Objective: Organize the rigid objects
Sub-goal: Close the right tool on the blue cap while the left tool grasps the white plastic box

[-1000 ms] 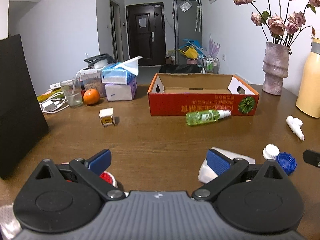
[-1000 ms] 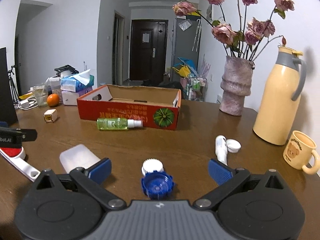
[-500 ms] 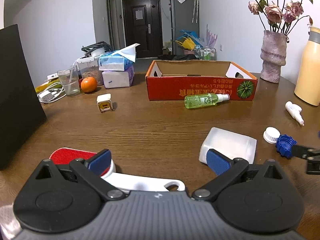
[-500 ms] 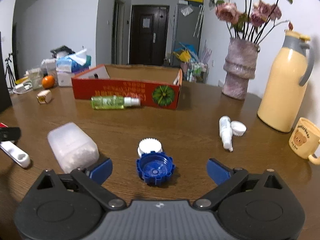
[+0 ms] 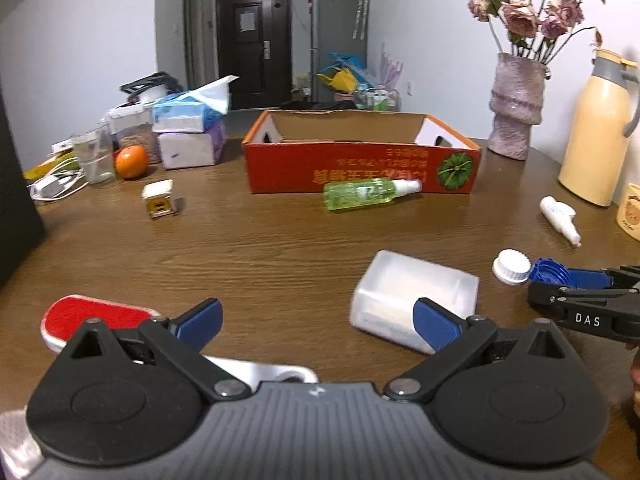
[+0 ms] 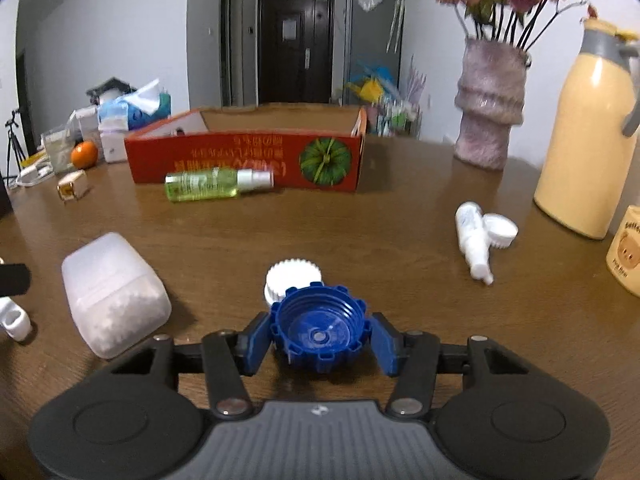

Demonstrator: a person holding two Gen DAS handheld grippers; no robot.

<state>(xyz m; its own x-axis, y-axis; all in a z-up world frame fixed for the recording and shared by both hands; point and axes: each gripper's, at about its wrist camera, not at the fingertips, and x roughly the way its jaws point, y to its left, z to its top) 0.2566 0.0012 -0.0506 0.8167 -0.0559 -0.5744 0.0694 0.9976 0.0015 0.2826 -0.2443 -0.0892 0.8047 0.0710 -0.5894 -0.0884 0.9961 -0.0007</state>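
Two blue pads of the right gripper (image 6: 318, 338) pinch a blue screw cap (image 6: 317, 326) near the wooden table's (image 6: 360, 232) front edge. Left gripper (image 5: 316, 320) hovers, fingers spread, above a red-and-white brush (image 5: 96, 316).

Right claw (image 6: 318, 336) low over the table (image 6: 360, 240), jaws closed in on the blue cap (image 6: 318, 330), pads apparently touching both sides; left claw (image 5: 316, 320) level, jaws spread wide, gripping nothing.
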